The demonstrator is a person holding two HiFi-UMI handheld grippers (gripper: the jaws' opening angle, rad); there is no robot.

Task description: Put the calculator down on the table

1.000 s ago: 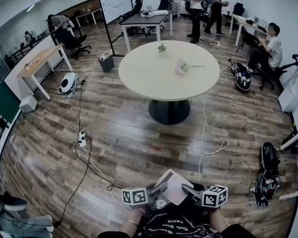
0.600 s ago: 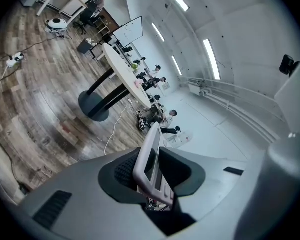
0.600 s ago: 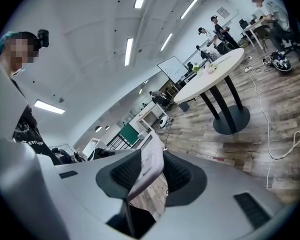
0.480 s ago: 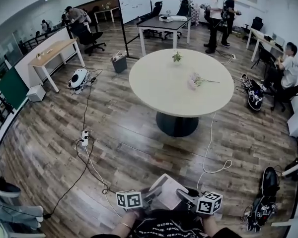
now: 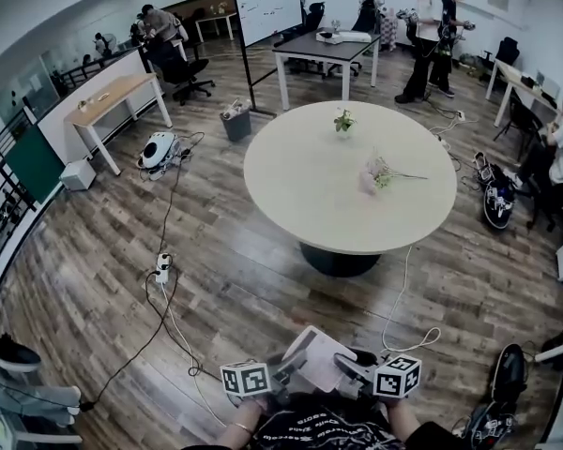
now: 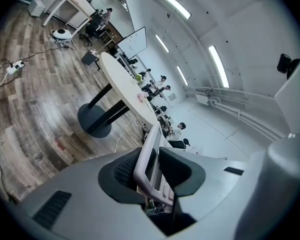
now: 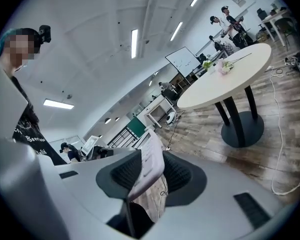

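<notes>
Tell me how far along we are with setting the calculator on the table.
Done: the calculator is picked up, clamped at opposite edges by the left gripper and the right gripper. In hand: it is held close to the person, with wooden floor between it and the round table. Left: reach the table, set it on the bare top, open both grippers.

— In the head view the lower edge cuts off your arms (image 5: 235, 431), and your left claw (image 5: 286, 370) and right claw (image 5: 354, 371) cover two sides of the calculator (image 5: 321, 354).
— And its keys?
— Too small to read there. Each gripper view shows you it edge-on, the lower part hidden behind that claw.
</notes>
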